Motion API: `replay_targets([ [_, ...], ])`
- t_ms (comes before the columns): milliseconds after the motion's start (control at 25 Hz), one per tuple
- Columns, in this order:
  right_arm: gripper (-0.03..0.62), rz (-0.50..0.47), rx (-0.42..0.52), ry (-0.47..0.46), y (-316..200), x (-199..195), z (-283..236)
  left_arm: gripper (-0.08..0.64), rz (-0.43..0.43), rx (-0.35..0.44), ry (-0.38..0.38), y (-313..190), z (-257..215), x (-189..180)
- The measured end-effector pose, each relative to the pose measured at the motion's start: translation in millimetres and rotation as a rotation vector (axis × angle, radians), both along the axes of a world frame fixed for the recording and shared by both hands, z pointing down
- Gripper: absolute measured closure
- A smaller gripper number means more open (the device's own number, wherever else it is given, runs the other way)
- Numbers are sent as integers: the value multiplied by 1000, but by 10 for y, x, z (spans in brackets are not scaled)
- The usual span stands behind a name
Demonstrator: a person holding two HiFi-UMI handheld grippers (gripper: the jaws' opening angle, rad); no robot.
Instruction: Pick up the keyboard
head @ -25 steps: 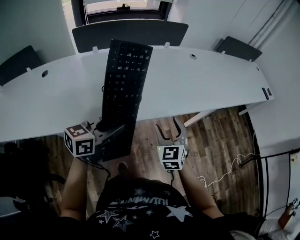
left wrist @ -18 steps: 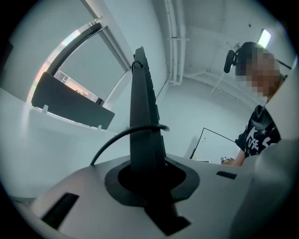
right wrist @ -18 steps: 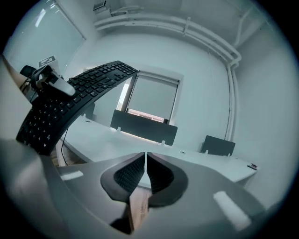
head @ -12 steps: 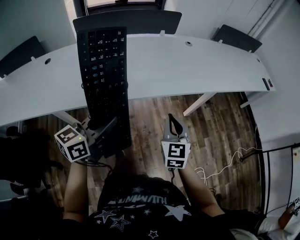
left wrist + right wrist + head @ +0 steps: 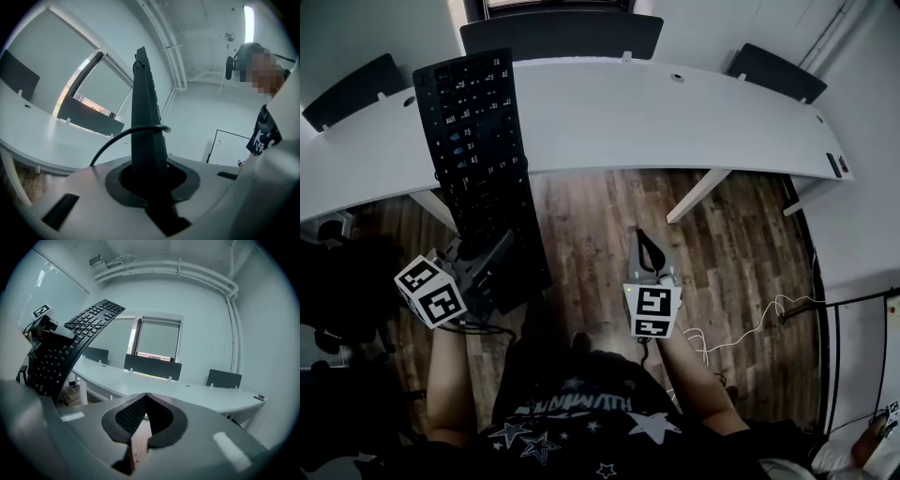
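- Keyboard (image 5: 476, 155): one, black plastic, a long thin slab with rows of white-lettered keys. It shows edge-on in my left gripper view.
- Where: it is in the air, clear of the desk (image 5: 694, 122), over the floor (image 5: 600, 216) and the desk's left part.
- Long axis: it runs from my left gripper (image 5: 490, 263) away toward the desk, with the far end over the white top. The keys face the head camera.
- Left gripper: its pads pinch the keyboard's near short end; a thin dark cable (image 5: 161, 127) loops beside it.
- Right gripper (image 5: 643, 246): jaws pressed together on nothing, well apart from the keyboard.
- Desk: one, smooth, white, curved.
- Dividers (image 5: 562, 37): three dark matte panels along the desk's far edge.
- Floor: wood planks.
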State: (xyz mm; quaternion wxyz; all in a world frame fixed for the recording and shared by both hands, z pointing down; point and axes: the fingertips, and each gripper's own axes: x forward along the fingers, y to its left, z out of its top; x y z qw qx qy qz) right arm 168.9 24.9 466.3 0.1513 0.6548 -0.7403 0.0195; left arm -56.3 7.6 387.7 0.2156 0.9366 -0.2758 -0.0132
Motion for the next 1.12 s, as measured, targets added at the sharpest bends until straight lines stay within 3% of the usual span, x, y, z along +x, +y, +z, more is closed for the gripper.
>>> replay_targets([
  [200, 591, -17, 22, 12, 545, -76, -47, 489, -66, 14, 21, 682, -49, -205],
  [560, 591, -30, 27, 13, 704, -351, -83, 489, -48, 42, 22, 900, -58, -263],
  [680, 591, -37, 23, 30, 822, -542, -118, 489, -47, 41, 32, 1060, -97, -351],
  [880, 591, -148, 89, 164, 1132, -1131, -328, 489, -53, 33, 15, 1371, -91, -646],
  [1120, 589, -182, 54, 112, 1519, -1475, -301, 489, -64, 33, 34, 1614, -131, -915],
])
